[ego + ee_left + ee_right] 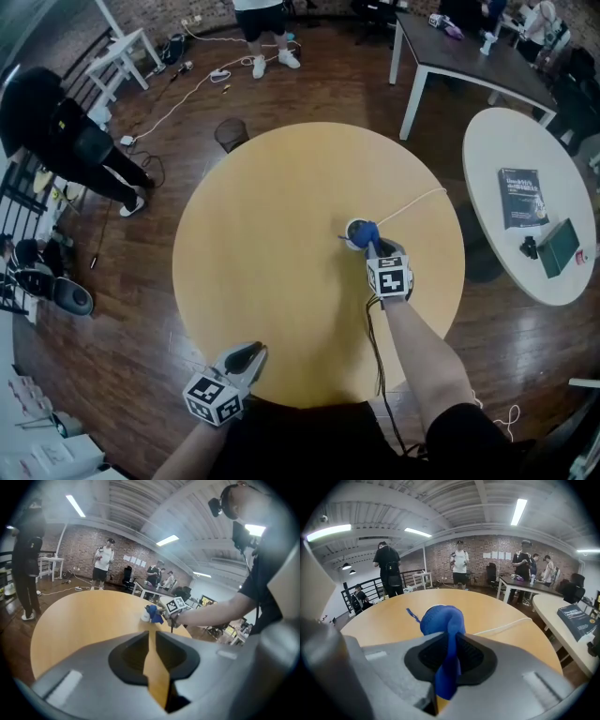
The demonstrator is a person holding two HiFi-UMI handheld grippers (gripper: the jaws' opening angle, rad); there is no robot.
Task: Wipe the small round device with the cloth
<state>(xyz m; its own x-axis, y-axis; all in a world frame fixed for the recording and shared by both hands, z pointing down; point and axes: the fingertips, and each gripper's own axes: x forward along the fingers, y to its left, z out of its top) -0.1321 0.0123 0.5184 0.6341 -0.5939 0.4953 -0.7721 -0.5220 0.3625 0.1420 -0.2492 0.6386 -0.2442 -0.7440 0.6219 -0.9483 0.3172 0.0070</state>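
A small round white device [353,228] sits right of centre on the round yellow table [262,244]. A blue cloth [368,232] lies bunched against its right side. My right gripper [374,247] is shut on that cloth and stands just in front of the device. In the right gripper view the cloth [440,619] bulges out past the gripper [449,640] and hides the device. My left gripper [250,353] rests at the table's near edge with its jaws together and nothing between them. From the left gripper [151,637] the device [145,615] and cloth [154,613] show far across the table.
A white cable [412,201] runs from the device to the table's right edge. A white round table [487,150] at the right carries a book [522,198] and a green object [559,247]. A wastebasket [232,133] and several people stand beyond the table.
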